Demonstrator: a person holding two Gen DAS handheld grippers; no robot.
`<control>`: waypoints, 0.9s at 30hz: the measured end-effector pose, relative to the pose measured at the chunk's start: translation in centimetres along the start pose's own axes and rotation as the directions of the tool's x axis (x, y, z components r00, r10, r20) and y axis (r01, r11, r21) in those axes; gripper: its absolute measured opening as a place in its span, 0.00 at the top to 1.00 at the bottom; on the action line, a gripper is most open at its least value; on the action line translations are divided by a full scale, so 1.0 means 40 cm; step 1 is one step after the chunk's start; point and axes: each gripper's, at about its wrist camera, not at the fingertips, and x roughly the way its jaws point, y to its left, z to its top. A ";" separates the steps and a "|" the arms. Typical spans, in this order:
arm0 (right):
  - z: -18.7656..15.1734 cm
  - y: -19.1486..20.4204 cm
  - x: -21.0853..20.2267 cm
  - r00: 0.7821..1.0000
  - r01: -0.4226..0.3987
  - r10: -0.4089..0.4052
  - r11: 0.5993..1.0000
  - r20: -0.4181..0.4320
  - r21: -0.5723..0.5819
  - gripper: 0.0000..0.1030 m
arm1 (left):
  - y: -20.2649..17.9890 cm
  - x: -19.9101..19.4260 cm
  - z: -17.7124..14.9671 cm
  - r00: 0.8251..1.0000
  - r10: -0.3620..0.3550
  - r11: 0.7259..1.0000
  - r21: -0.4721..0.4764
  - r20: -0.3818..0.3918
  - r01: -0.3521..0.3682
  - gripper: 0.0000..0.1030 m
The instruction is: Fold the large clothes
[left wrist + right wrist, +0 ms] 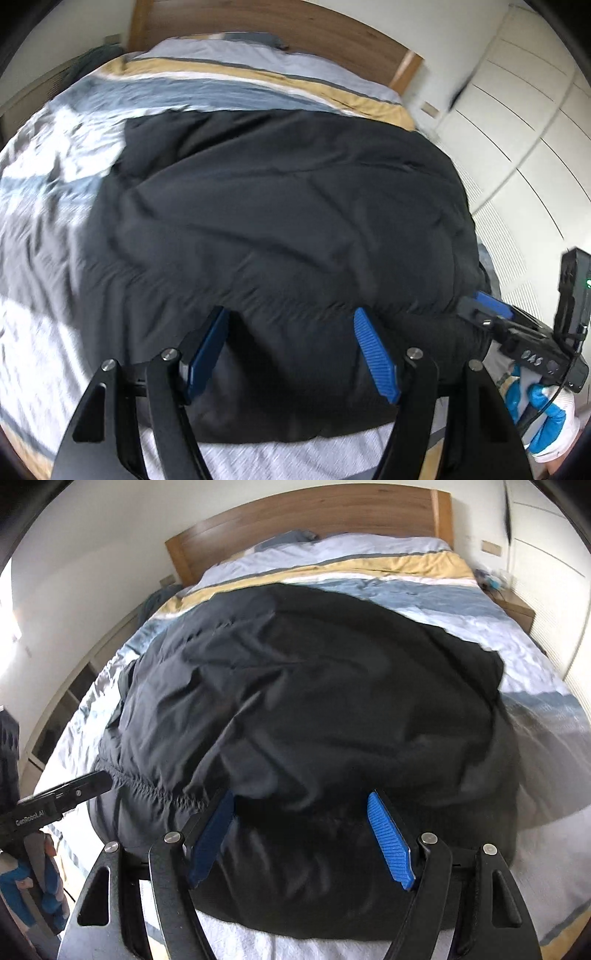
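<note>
A large black padded garment (288,229) lies spread on the bed, its near hem toward me; it also fills the right wrist view (314,709). My left gripper (291,314) is open, its blue pads (375,354) spread over the near hem, holding nothing. My right gripper (301,797) is open too, blue pads (388,838) spread over the near hem. The right gripper also shows at the garment's right edge in the left wrist view (491,310). The left gripper shows at the gathered left hem in the right wrist view (99,779).
The bed has a striped blue, white and yellow cover (424,590) and a wooden headboard (314,513). White wardrobe doors (517,122) stand to the right, a small bedside table (517,609) beside the bed. Low shelving (66,709) runs along the left wall.
</note>
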 end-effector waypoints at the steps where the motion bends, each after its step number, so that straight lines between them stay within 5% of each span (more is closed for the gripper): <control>1: 0.007 0.001 0.011 1.000 0.001 -0.001 1.000 0.000 -0.006 0.28 | -0.012 0.016 0.011 1.000 -0.002 1.000 0.014 -0.001 0.002 0.33; 11: 0.168 -0.047 0.152 0.999 0.015 -0.015 1.000 0.033 -0.017 0.26 | -0.072 0.185 0.207 1.000 -0.017 0.998 0.057 0.002 0.016 0.33; 27: 0.372 -0.195 0.359 0.997 0.076 -0.073 0.993 -0.035 0.093 0.24 | -0.032 0.469 0.477 0.990 0.083 0.996 -0.004 -0.113 -0.084 0.26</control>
